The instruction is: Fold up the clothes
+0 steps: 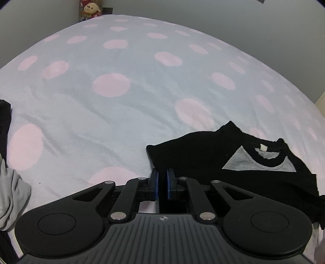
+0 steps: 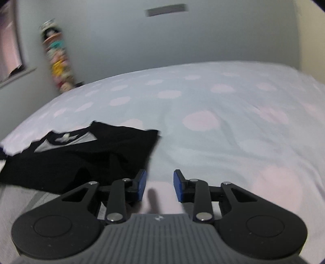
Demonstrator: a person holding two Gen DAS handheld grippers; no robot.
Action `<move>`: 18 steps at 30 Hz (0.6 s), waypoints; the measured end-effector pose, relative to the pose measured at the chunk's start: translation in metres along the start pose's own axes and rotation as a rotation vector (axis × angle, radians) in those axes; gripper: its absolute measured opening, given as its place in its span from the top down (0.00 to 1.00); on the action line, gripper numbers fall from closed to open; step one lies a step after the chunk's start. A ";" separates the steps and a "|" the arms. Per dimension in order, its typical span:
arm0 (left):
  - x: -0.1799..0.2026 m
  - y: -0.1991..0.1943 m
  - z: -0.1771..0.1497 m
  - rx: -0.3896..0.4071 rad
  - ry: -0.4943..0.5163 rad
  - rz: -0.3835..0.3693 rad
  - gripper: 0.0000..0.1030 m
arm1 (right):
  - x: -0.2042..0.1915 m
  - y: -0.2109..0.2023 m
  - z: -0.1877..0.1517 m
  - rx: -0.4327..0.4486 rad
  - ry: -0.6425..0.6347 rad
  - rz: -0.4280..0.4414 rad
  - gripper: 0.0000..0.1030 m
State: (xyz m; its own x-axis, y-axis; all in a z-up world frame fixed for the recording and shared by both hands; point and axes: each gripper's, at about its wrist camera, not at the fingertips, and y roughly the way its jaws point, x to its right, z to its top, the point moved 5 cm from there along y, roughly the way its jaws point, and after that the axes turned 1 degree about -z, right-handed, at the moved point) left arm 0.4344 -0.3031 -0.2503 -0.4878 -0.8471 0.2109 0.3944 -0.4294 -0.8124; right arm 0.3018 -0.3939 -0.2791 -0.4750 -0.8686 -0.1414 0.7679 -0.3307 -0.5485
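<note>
A black shirt with a grey chest panel and black collar lies on the spotted bed sheet at the lower right of the left wrist view. My left gripper is shut on the shirt's left edge, which runs between its blue pads. In the blurred right wrist view the same shirt lies at the left. My right gripper is open and empty just right of the shirt's near corner, above the sheet.
A pile of grey and dark clothes lies at the left edge of the left wrist view. Stuffed toys stand against the far wall, and also show in the right wrist view. Walls close the bed at the back.
</note>
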 end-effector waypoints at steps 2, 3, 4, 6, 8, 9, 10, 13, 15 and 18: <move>-0.001 0.003 0.001 -0.010 -0.004 0.008 0.94 | -0.010 0.008 0.004 0.000 -0.062 0.028 0.67; -0.001 0.003 0.001 -0.012 -0.004 0.012 0.94 | -0.014 0.013 0.005 -0.002 -0.091 0.043 0.67; 0.000 0.004 0.001 -0.013 0.002 0.018 0.94 | -0.019 0.017 0.006 -0.004 -0.120 0.058 0.67; 0.003 0.004 0.001 -0.012 0.024 0.034 0.94 | -0.029 0.024 0.006 -0.001 -0.168 0.086 0.67; 0.007 0.006 0.000 -0.013 0.037 0.048 0.94 | -0.036 0.027 0.004 0.008 -0.203 0.095 0.74; 0.007 0.006 0.000 -0.014 0.034 0.051 0.94 | -0.038 0.028 0.004 0.008 -0.214 0.097 0.89; 0.007 0.006 0.000 -0.015 0.031 0.054 0.94 | -0.038 0.028 0.004 0.005 -0.222 0.092 0.95; 0.008 0.007 0.001 -0.021 0.032 0.062 0.94 | -0.028 0.022 0.013 0.036 -0.182 0.048 0.96; 0.009 0.007 0.001 -0.022 0.037 0.066 0.94 | -0.019 0.012 0.027 0.095 -0.131 0.029 0.99; 0.009 0.008 0.001 -0.020 0.030 0.066 0.94 | -0.009 0.006 0.038 0.138 -0.116 -0.028 0.96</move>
State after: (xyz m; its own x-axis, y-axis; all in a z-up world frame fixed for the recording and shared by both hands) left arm 0.4342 -0.3140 -0.2544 -0.4846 -0.8635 0.1398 0.4112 -0.3660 -0.8348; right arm 0.3265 -0.4020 -0.2496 -0.4505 -0.8924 -0.0272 0.8106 -0.3960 -0.4315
